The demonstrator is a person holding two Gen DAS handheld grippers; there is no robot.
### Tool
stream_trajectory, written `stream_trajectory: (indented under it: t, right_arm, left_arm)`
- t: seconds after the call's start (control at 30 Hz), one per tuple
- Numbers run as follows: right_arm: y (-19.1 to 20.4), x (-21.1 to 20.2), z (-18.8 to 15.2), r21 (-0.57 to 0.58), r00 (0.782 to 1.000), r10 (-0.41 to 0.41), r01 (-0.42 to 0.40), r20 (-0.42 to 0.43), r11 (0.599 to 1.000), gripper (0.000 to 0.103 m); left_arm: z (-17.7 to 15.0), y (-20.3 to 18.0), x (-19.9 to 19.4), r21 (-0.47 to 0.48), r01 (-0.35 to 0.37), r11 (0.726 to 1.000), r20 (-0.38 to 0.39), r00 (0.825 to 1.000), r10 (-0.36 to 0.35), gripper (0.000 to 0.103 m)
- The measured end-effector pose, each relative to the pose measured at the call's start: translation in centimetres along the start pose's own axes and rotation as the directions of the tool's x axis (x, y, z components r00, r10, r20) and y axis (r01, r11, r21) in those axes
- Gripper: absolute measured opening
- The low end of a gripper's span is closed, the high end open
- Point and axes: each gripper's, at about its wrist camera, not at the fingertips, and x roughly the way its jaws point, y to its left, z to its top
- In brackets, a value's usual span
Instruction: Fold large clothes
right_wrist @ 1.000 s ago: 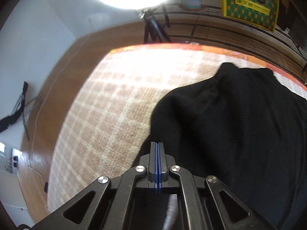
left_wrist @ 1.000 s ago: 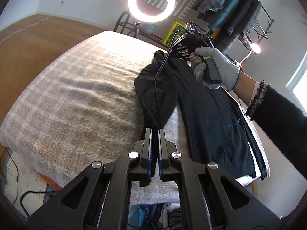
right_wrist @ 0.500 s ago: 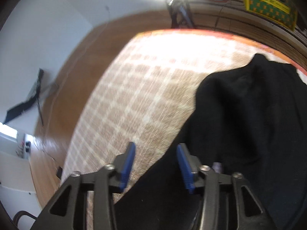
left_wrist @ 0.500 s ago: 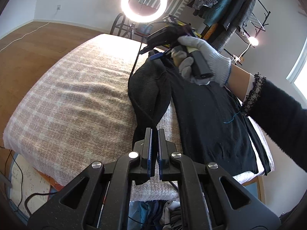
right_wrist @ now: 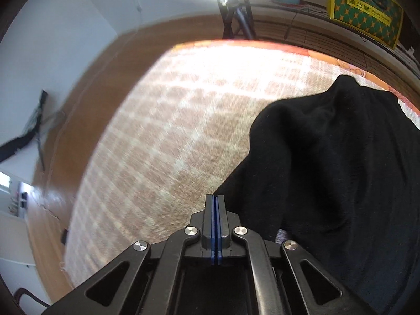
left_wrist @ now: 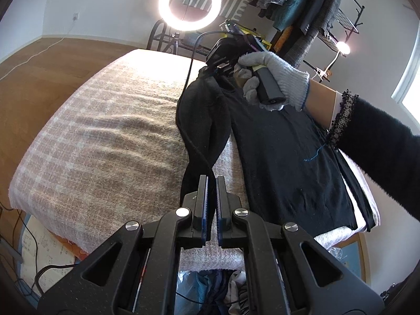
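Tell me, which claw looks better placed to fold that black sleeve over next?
Probably the right claw: it sits shut right at the edge of the black garment, up by the sleeve. The left claw hangs back near the bed's edge.

Garment (left_wrist: pixel 283 157) on bed (left_wrist: pixel 105 136), ring light (left_wrist: pixel 189 4) behind

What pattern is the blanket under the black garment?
A beige and white check; the blanket shows best in the left wrist view.

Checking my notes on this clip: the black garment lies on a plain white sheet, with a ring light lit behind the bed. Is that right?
Not quite: the black garment lies on a beige-and-white checked blanket, not a plain white sheet, as the left wrist view shows. The ring light is indeed lit behind the bed.
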Motion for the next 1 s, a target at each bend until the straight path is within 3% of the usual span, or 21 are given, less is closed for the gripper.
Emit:
stream_trajectory:
  t: [0.23, 0.43, 0.57, 0.67, 0.73, 0.77, 0.8, 0.83, 0.87, 1.0]
  right_arm:
    - [-4.0, -4.9, -0.4, 0.045, 0.991, 0.113, -0.117, 0.074, 0.992, 0.0]
    - [-8.5, -8.6, -2.1, 0.067, 0.973, 0.174, -0.186, 0.151, 0.98, 0.0]
    - [-13.3, -8.3, -4.2, 0.131, 0.974, 0.161, -0.182, 0.159, 0.974, 0.0]
    - [-15.7, -7.3, -6.0, 0.159, 0.982, 0.128, -0.15, 0.141, 0.976, 0.0]
    - [-17.0, -6.8, -7.0, 0.17, 0.989, 0.059, -0.082, 0.134, 0.982, 0.004]
    - [-17.5, -6.7, -7.3, 0.182, 0.989, 0.068, -0.092, 0.133, 0.979, 0.006]
    - [-18.1, -6.8, -7.6, 0.194, 0.986, 0.077, -0.105, 0.145, 0.975, 0.014]
    - [-18.4, -7.2, -7.9, 0.198, 0.984, 0.077, -0.109, 0.163, 0.974, 0.03]
    - [-18.6, -7.8, -8.2, 0.199, 0.98, 0.071, -0.108, 0.186, 0.974, 0.034]
    - [-18.3, -11.6, -9.5, 0.159, 0.954, 0.113, -0.162, 0.279, 0.974, 0.034]
  left_arm:
    - [0.1, -1.4, -0.2, 0.04, 0.019, 0.999, -0.006, 1.0, -0.019, 0.003]
    - [-0.1, -5.8, -0.3, 0.136, 0.068, 0.988, -0.018, 0.998, -0.066, 0.003]
    - [-0.9, -9.3, 1.3, 0.215, 0.106, 0.971, -0.068, 0.993, -0.093, 0.003]
    - [-1.5, -10.7, 2.9, 0.221, 0.147, 0.964, -0.128, 0.984, -0.121, 0.003]
    - [-2.0, -11.6, 3.9, 0.232, 0.169, 0.958, -0.171, 0.977, -0.131, 0.003]
    - [-2.2, -12.1, 4.2, 0.244, 0.164, 0.956, -0.181, 0.976, -0.122, 0.003]
    - [-2.3, -12.5, 4.4, 0.252, 0.173, 0.952, -0.2, 0.972, -0.124, 0.003]
    - [-2.4, -12.9, 4.4, 0.259, 0.18, 0.949, -0.215, 0.969, -0.125, 0.003]
    - [-2.5, -13.3, 4.2, 0.271, 0.181, 0.945, -0.222, 0.967, -0.122, 0.003]
    - [-2.0, -14.0, 2.4, 0.293, 0.17, 0.941, -0.199, 0.973, -0.114, 0.003]
